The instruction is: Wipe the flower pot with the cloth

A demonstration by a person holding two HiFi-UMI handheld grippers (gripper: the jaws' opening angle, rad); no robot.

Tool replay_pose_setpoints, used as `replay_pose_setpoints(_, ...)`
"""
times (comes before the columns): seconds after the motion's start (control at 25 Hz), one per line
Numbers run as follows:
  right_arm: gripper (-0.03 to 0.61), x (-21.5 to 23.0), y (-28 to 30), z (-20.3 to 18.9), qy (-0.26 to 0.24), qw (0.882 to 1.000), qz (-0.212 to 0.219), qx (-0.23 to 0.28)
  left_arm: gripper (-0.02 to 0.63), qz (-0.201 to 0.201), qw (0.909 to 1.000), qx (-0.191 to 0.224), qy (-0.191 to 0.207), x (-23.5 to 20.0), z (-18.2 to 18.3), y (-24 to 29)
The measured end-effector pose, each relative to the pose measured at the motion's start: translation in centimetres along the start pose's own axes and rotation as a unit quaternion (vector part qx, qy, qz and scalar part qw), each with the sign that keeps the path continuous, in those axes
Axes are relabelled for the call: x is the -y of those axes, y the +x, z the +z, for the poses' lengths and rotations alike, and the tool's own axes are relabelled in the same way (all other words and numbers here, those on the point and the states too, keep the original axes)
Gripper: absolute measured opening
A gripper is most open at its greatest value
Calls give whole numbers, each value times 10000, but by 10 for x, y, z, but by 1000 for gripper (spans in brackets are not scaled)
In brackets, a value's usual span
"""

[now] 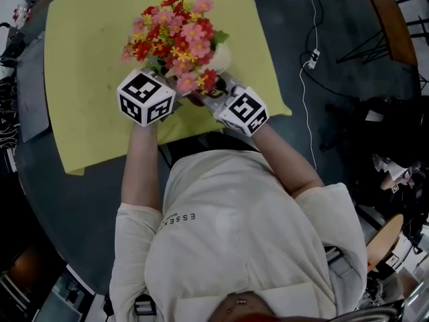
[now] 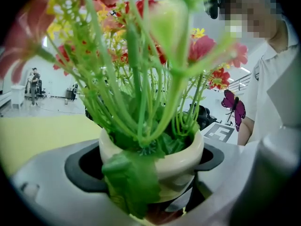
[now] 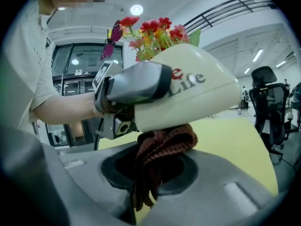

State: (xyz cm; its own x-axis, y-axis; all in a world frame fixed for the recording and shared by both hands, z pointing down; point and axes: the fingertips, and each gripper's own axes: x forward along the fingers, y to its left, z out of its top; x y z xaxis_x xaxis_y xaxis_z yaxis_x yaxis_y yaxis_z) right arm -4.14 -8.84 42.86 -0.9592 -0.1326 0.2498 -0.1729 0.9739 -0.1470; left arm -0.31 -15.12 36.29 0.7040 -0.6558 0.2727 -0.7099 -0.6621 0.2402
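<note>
The cream flower pot [image 3: 197,93], printed with "Life" and filled with red, pink and yellow artificial flowers [image 1: 175,35], is held tilted above the yellow mat [image 1: 87,59]. My left gripper [image 2: 150,173] is shut on the pot [image 2: 181,159] just under its rim, with green leaves hanging over the jaws. My right gripper [image 3: 153,173] is shut on a brown knitted cloth [image 3: 162,147], which presses against the pot's lower side. In the head view the two marker cubes [image 1: 145,97] [image 1: 244,111] sit close together under the blooms, which hide the jaws.
The yellow mat covers the far part of a dark round table [image 1: 74,206]. A grey flat object [image 1: 32,86] lies at the table's left edge. A white cable [image 1: 310,59] runs across the floor at the right, near dark chairs [image 1: 395,146].
</note>
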Motion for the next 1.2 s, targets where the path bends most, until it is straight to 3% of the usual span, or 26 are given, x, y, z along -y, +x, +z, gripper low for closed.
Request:
replay_pose_setpoints(0.12, 60, -4, 1, -16, -105, 9993, 168, -318, 558, 84, 9998, -174, 54, -6, -10, 1)
replay_pose_setpoints(0.24, 61, 9, -6, -31, -47, 9985, -37, -546, 558, 168, 9993, -321, 130, -10, -22, 0)
replay_pose_setpoints(0.36, 61, 41, -23, -52, 238, 9941, -595, -880, 558, 224, 9981, -486, 321, -13, -38, -2)
replay_pose_setpoints(0.52, 61, 96, -62, -93, 713, 9693, -1699, -1630, 560, 154, 9955, -751, 550, -13, -70, 8)
replay_pose_setpoints(0.68, 61, 125, -94, -100, 1072, 9570, -2239, -1499, 559, -106, 9929, -873, 799, -10, -116, 26)
replay_pose_setpoints(0.88, 61, 139, -110, -106, 1050, 9514, -2455, -1535, 560, -369, 9896, -1040, 919, -6, -166, 40)
replay_pose_setpoints(1.2, 61, 138, -106, -108, 985, 9536, -2378, -1561, 558, -586, 9796, -1433, 1278, -7, -215, 47)
